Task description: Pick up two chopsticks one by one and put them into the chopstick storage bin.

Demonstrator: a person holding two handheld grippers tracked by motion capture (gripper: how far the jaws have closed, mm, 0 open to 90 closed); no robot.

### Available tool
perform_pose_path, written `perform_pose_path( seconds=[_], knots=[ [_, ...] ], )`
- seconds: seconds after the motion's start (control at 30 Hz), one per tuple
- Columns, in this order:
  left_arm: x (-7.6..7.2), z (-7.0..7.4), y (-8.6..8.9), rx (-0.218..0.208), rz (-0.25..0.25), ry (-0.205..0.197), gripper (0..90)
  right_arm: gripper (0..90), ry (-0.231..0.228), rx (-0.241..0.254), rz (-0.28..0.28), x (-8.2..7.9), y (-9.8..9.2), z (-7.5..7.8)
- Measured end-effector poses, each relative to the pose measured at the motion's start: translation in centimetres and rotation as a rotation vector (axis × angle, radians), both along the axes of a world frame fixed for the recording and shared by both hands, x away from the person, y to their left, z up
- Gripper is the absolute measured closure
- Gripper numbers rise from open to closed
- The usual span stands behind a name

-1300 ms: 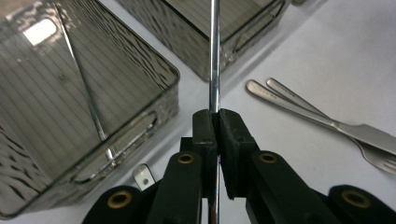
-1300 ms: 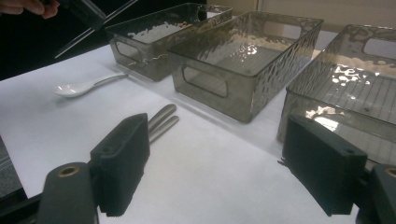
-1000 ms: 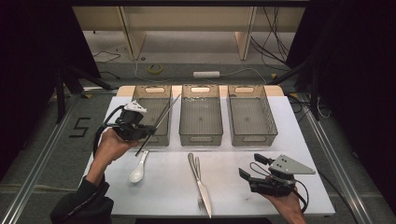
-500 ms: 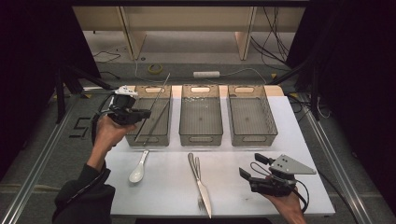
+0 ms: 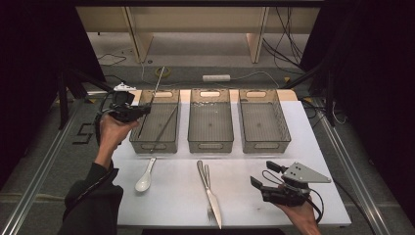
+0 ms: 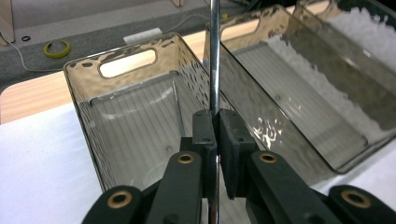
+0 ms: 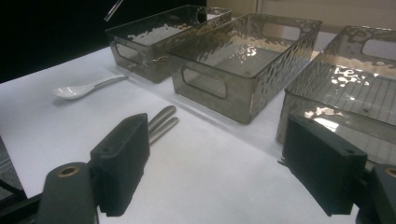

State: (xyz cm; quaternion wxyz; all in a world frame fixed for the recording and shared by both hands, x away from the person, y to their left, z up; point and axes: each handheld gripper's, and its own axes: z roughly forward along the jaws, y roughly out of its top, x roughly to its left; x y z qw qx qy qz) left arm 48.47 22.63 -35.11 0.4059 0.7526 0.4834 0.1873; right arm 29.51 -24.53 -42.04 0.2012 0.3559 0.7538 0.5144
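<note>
My left gripper (image 5: pixel 141 111) hangs over the near-left rim of the left bin (image 5: pixel 154 142) and is shut on a thin metal rod (image 5: pixel 155 87). The rod slants up and away from the jaws. In the left gripper view the rod (image 6: pixel 214 56) rises straight from between the pressed pads of the left gripper (image 6: pixel 215 119), with the left bin (image 6: pixel 81 88) below. A thin slanted line shows inside that bin; I cannot tell if it is a second rod. My right gripper (image 5: pixel 266 178) rests open at the table's front right, holding nothing (image 7: pixel 219 140).
Three clear grey bins stand in a row: left, middle (image 5: pixel 210 145) and right (image 5: pixel 265 145). A white spoon (image 5: pixel 145 179) lies in front of the left bin. A knife and fork (image 5: pixel 208 190) lie side by side at the front centre of the white table (image 5: pixel 318 161).
My left hand has carried the rod away from me, from the front of the left bin to its left rim. The right gripper has stayed put.
</note>
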Motion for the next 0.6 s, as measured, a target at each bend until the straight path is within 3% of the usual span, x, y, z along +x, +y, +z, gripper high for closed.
perform_pose_path(
  seconds=[0.17, 0.6],
  knots=[
    [0.6, -0.6, 0.5, -0.001, 0.029, -0.006, 84.9, 24.1, -0.001, -0.003, 0.007, 0.0, 0.1, 0.0],
    [1.9, -3.1, 0.8, 0.010, 0.064, 0.026, 84.9, 24.1, -0.004, -0.002, 0.009, -0.1, 0.1, 0.1]
  ],
)
